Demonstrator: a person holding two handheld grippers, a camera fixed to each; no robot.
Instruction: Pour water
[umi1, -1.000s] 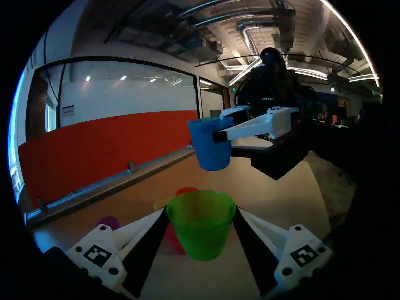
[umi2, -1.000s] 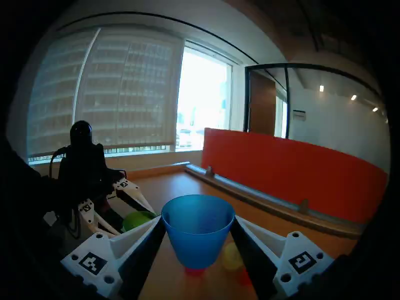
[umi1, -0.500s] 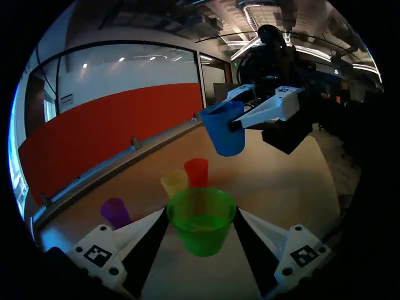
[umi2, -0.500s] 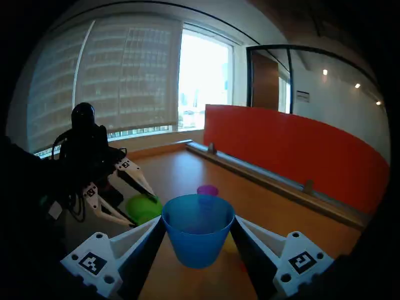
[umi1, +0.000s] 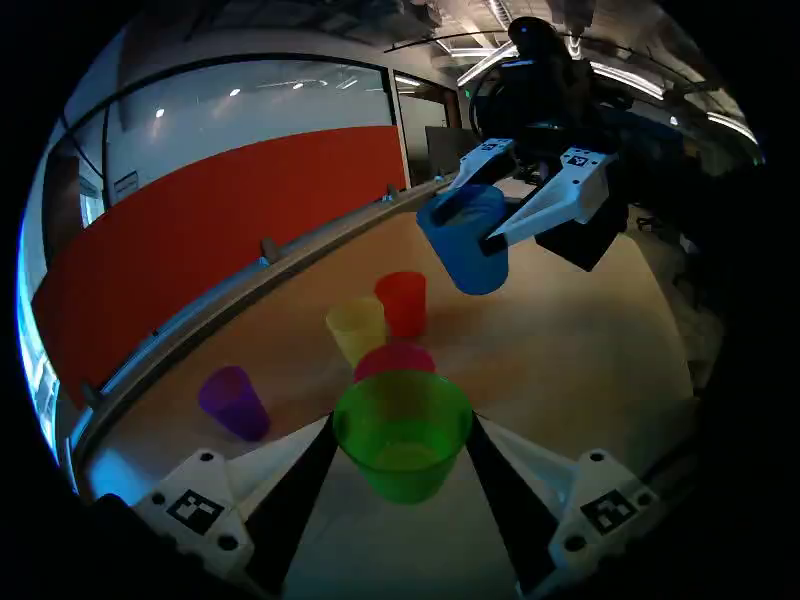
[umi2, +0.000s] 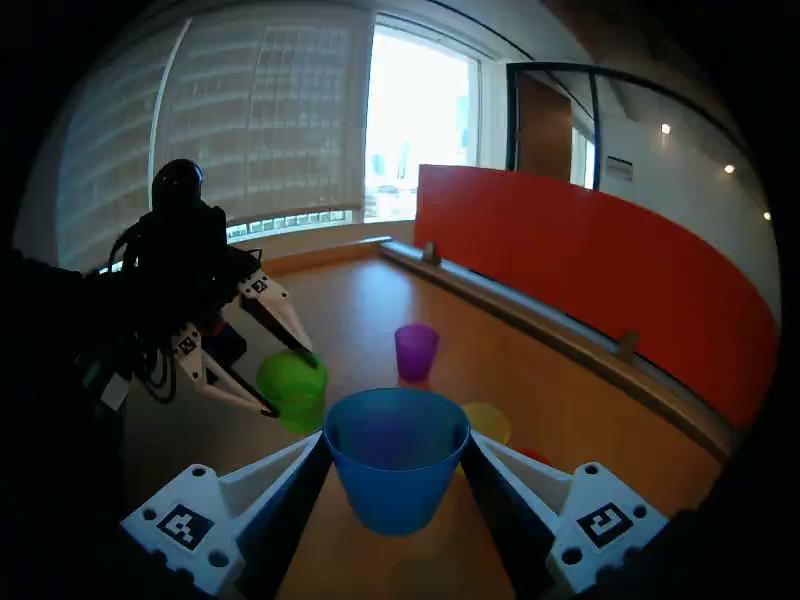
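gripping a green cup at the lower centre of the left gripper view, the left gripper has its 2 white fingers pressed against opposite sides of the cup, just under the rim. the cup stands upright between them, above the wooden table. there is a pale patch at its bottom, and whether that is water cannot be told.

in the upper right of that view the right gripper holds a blue cup in the air, higher in the frame than the green one. this cup is tilted, with its mouth leaning toward the upper left of the frame. in the right gripper view the blue cup sits at the lower centre, clamped between that gripper's 2 fingers, 1 on each side. the green cup appears there at the middle left, held in the other gripper in front of a dark figure.

4 more cups stand upright on the table in the middle of the left gripper view. a pink cup is just behind the green one. a yellow cup and a red cup stand side by side beyond it. a purple cup stands apart at the lower left. a red partition runs along the table's far edge across the left of the frame.
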